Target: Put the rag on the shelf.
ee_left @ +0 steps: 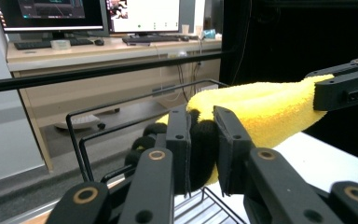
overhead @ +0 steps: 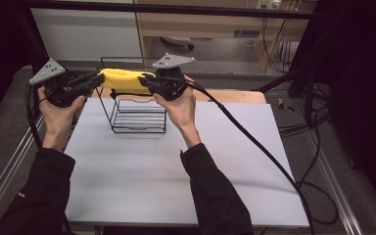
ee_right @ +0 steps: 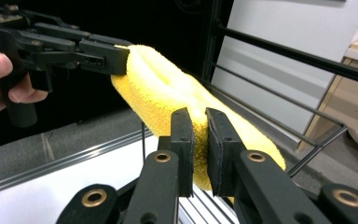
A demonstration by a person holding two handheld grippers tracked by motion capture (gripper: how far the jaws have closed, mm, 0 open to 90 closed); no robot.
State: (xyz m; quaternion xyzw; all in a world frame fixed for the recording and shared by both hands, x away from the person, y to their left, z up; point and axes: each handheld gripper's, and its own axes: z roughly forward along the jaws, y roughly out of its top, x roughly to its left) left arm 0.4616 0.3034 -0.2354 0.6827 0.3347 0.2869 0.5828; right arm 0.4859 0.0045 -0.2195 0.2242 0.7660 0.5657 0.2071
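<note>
Towel (overhead: 123,81), yellow, stretched betw. left claw (overhead: 99,80) & right claw (overhead: 146,83), each clamped on an end, above the wire rack (overhead: 138,116) on the surface (overhead: 176,166) — keep tension even, lower level onto the top rail.

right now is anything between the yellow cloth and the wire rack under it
Nothing visible. The cloth, held at its ends by the left gripper and right gripper, hangs at the rack's top, open space below.
</note>
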